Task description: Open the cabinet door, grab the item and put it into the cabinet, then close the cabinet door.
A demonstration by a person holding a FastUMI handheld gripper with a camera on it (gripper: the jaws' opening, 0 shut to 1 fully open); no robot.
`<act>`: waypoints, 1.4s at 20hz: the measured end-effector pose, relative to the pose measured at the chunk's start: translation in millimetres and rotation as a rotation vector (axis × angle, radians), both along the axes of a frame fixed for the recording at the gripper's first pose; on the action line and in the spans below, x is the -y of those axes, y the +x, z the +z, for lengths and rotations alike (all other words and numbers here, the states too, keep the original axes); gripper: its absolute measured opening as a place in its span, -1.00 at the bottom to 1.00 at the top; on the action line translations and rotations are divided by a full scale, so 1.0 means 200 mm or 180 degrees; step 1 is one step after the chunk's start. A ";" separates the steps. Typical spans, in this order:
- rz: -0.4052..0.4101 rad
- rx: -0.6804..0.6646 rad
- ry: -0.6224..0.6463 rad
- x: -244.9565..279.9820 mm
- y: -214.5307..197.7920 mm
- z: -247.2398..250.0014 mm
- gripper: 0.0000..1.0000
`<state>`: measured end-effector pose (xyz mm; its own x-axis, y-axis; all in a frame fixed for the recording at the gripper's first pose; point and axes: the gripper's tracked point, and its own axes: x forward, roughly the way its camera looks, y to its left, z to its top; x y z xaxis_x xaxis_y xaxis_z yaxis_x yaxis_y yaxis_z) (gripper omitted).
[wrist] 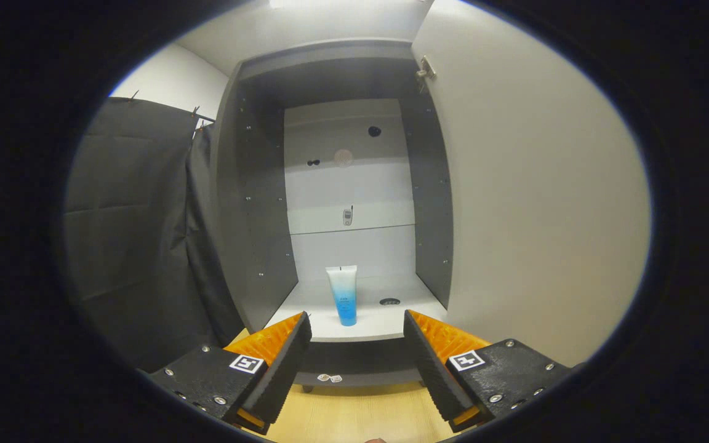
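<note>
Claw (357,344) spread apart, holding nothing. Tube (343,294) stands upright on bottom shelf (385,320) just ahead, btwn the fingers' line. Door (533,203) swung open to the right; prob. closing comes next.

I see the tube (343,295) standing upright on the cabinet (256,203) floor, near its front edge; my gripper (357,335) sits before the cabinet with fingers spread, nothing between them, the tube beyond them. The door (533,203) stands swung out right of the tube, a cloth (139,227) hangs left
</note>
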<state>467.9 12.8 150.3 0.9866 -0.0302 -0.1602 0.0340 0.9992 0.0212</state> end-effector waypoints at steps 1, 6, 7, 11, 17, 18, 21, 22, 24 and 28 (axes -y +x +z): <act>0.0004 0.0026 0.0009 0.01 -0.05 0.02 0.87; 0.0026 0.0076 0.0033 0.06 -0.31 0.02 0.87; 0.0029 0.0094 0.0051 0.06 -0.36 0.02 0.87; 0.0079 0.0092 0.0127 0.06 -0.55 0.01 0.87; 0.0156 0.0156 0.0141 0.08 -0.84 0.08 0.87; 0.0153 0.0168 0.0122 0.10 -0.88 0.09 0.87; 0.0100 0.0229 0.0033 0.16 -1.01 0.15 0.86; 0.0074 0.0263 0.0020 0.19 -1.04 0.17 0.86; 0.0016 0.0308 -0.0021 0.25 -1.12 0.20 0.87; -0.0151 0.0332 -0.0094 0.39 -1.23 0.25 0.86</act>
<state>222.4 -66.0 199.6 0.9952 -0.0804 -0.0550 0.0804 0.9968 -0.0024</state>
